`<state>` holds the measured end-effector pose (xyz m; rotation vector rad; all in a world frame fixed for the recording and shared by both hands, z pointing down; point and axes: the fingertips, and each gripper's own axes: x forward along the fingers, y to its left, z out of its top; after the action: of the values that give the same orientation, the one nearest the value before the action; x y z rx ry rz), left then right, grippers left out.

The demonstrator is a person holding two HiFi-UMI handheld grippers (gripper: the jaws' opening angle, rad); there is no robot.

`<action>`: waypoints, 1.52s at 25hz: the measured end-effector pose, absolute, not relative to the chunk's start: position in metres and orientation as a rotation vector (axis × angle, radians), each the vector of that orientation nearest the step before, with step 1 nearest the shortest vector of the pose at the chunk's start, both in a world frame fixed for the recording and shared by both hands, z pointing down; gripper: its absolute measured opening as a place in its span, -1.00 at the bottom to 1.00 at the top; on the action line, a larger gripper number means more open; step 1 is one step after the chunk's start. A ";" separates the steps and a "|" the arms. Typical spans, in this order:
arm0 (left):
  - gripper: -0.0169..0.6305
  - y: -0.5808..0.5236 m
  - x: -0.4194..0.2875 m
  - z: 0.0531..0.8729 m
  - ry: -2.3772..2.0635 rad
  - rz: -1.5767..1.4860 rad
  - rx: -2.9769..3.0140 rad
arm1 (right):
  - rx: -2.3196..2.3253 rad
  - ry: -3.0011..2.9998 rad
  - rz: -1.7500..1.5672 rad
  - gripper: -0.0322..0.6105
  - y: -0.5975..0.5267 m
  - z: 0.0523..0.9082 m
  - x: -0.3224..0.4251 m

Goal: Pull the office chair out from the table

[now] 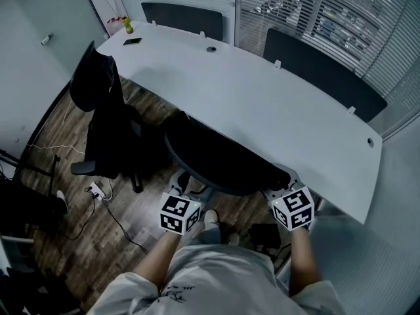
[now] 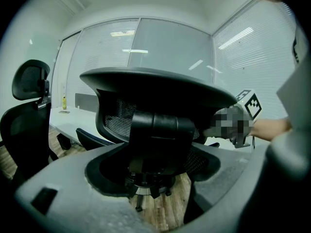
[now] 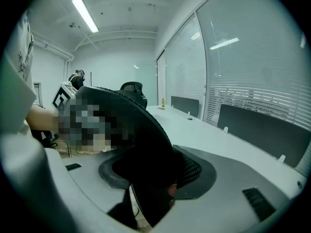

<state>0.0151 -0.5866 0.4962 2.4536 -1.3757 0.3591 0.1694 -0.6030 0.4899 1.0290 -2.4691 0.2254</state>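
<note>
The black mesh office chair [image 1: 216, 157] stands tucked under the white table [image 1: 262, 90], its back towards me. My left gripper [image 1: 187, 188] is at the left edge of the chair's back and my right gripper [image 1: 283, 188] at the right edge. In the left gripper view, a black part of the chair back [image 2: 158, 130] sits between the open jaws of the left gripper [image 2: 155, 178], with gaps at both sides. In the right gripper view, the chair's curved back edge [image 3: 136, 130] runs between the jaws of the right gripper [image 3: 155, 178]; the pads do not press on it.
A second black chair [image 1: 105, 123] with a dark jacket over it stands to the left. Cables and a power strip [image 1: 97, 190] lie on the wood floor. A bottle [image 1: 126, 25] and a phone [image 1: 132, 41] sit on the table's far end. Glass walls with blinds surround the table.
</note>
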 end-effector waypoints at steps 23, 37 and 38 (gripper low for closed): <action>0.08 -0.532 0.021 0.495 -1.395 0.367 2.440 | 1.014 -2.488 0.225 -0.27 -0.551 0.486 0.176; 0.08 -0.478 0.019 0.494 -1.447 0.337 2.412 | 0.974 -2.513 0.223 -0.27 -0.500 0.487 0.173; 0.08 -0.475 0.018 0.494 -1.444 0.341 2.410 | 0.976 -2.515 0.226 -0.27 -0.497 0.487 0.173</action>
<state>0.0177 -0.4755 0.4942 2.4101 -1.4440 0.3413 0.1727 -0.4973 0.4871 0.9757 -2.5152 0.2263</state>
